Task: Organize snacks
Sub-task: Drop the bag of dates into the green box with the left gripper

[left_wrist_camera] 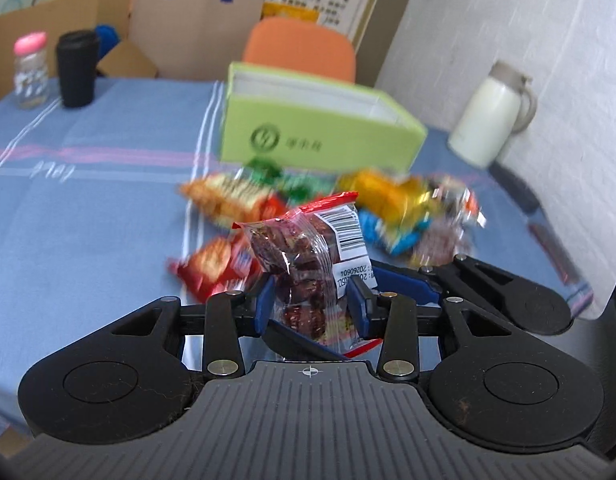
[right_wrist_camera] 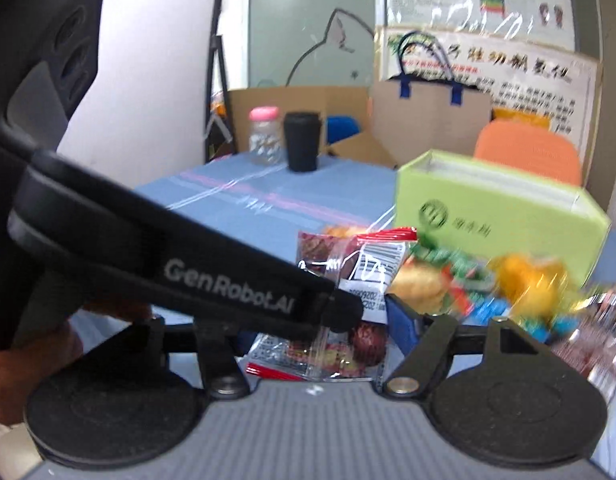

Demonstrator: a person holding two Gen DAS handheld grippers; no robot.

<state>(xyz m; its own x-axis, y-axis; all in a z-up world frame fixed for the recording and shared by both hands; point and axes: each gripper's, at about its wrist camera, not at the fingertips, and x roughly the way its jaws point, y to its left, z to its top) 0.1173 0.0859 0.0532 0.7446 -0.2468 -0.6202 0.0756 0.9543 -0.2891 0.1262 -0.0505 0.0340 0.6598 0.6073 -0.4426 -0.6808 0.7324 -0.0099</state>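
Snack packet (left_wrist_camera: 312,264) stands pinched upright between the left gripper's (left_wrist_camera: 312,306) blue pads. Ahead lies the green box (left_wrist_camera: 316,128). The right gripper's (right_wrist_camera: 308,332) state cannot be told.

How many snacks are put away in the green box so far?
None that the views show, though the green box hides most of its inside. The left gripper holds a red date packet, with the right gripper at it too. A snack pile waits on the table.
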